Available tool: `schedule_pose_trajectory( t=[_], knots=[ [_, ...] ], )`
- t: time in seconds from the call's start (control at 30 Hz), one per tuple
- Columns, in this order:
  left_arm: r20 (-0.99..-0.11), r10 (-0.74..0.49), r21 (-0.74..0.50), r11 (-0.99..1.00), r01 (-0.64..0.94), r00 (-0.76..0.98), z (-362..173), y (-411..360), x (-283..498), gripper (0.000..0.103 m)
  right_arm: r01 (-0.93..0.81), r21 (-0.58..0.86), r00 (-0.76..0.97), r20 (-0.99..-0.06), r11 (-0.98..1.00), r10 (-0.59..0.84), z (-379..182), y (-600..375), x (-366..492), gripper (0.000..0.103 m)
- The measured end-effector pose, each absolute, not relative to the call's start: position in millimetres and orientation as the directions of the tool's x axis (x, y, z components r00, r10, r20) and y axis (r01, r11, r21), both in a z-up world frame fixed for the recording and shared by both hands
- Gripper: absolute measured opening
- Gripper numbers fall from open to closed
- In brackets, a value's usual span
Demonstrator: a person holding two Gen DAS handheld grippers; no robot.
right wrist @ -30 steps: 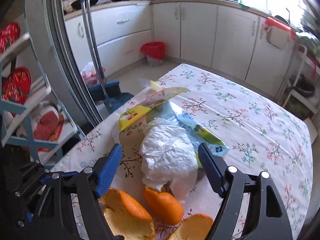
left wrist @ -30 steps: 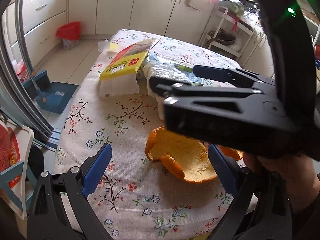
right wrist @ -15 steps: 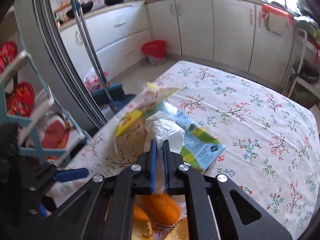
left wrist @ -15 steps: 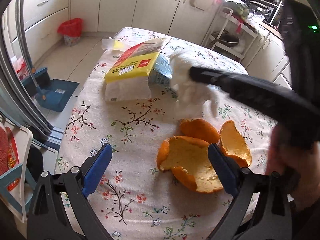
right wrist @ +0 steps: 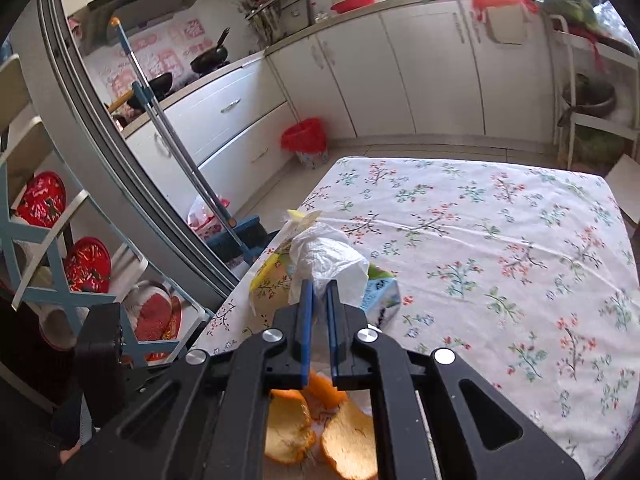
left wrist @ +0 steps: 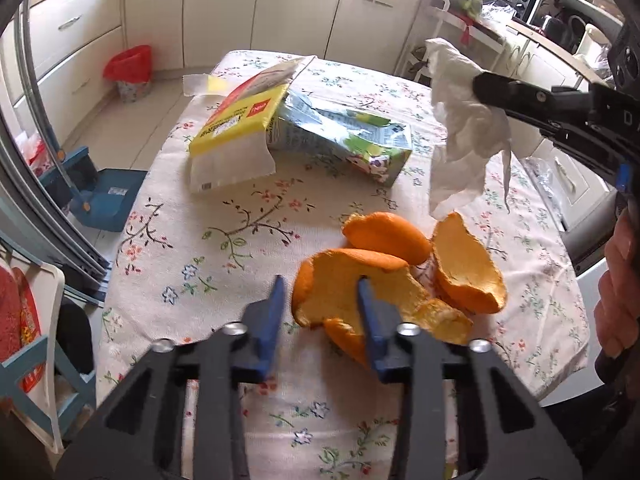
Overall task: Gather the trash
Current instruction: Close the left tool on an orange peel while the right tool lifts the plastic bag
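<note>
- The crumpled white tissue [left wrist: 466, 132] hangs in the air above the table, clear of the cloth, pinched at one edge by the right gripper [right wrist: 317, 298], whose jaws are nearly closed on it.
- It looks very light and limp; it should carry easily but could tear or slip out if only a thin fold is held, so a grip on the bunched middle would be safer.
- The orange peels [left wrist: 400, 276] lie in a loose pile on the near part of the table, several curved pieces touching or overlapping.
- The left gripper [left wrist: 322, 306] is partly open, its jaws straddling the rim of the nearest peel; whether the pads already touch it cannot be told.
- Peel is light, fairly stiff yet brittle at the edge, and waxy on the outside; taking it across the rim, pith against one pad, seems the surest hold.
- Beyond the peels lie a yellow torn packet [left wrist: 236, 140] and a flattened carton [left wrist: 344, 140], touching each other, both thin and probably light.
- All rests on the floral tablecloth [right wrist: 500, 248].
- A red-lined waste bin [right wrist: 306, 148] stands on the floor by the cabinets, well apart from the table, a likely destination.
</note>
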State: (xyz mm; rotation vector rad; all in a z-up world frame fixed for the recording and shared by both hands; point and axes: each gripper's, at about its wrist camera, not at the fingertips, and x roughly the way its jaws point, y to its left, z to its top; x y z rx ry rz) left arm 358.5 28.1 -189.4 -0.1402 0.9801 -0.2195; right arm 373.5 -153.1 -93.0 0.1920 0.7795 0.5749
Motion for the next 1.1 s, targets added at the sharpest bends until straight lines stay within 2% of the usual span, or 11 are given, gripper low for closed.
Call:
schedule_pose_trajectory(
  t=[0.1,0.2,0.4,0.67,0.87,0.93,1.0,1.1],
  knots=[
    [-0.803,-0.24,-0.214,0.97,0.113,0.546,-188,29,353,0.015,-0.406,0.37,0.58,-0.602,0.835,0.549,-92,-160,367,0.008],
    [-0.795,-0.237,-0.218,0.971,0.103,0.559,-185,31,346,0.01,-0.394,0.373,0.595,-0.593,0.84,0.542,-90,-167,359,0.008],
    [-0.766,-0.231,-0.231,0.97,0.078,0.6,-177,37,326,0.005,-0.374,0.385,0.615,-0.578,0.844,0.536,-86,-179,340,0.008],
    [-0.747,-0.22,-0.255,0.966,0.036,0.627,-173,50,305,0.004,-0.335,0.426,0.647,-0.544,0.84,0.534,-83,-202,309,0.008],
    [-0.796,-0.269,-0.301,0.953,0.03,0.542,-193,51,311,0.006,-0.287,0.48,0.676,-0.511,0.829,0.53,-82,-224,289,0.008],
    [-0.799,-0.28,-0.304,0.952,0.043,0.532,-196,46,312,0.013,-0.281,0.485,0.68,-0.509,0.828,0.528,-83,-227,285,0.008],
    [-0.798,-0.266,-0.291,0.956,0.041,0.541,-197,43,312,0.025,-0.275,0.485,0.68,-0.512,0.83,0.525,-85,-229,285,0.008],
    [-0.789,-0.271,-0.302,0.953,0.036,0.551,-199,40,314,0.026,-0.27,0.489,0.675,-0.518,0.829,0.525,-87,-227,286,0.008]
  ],
)
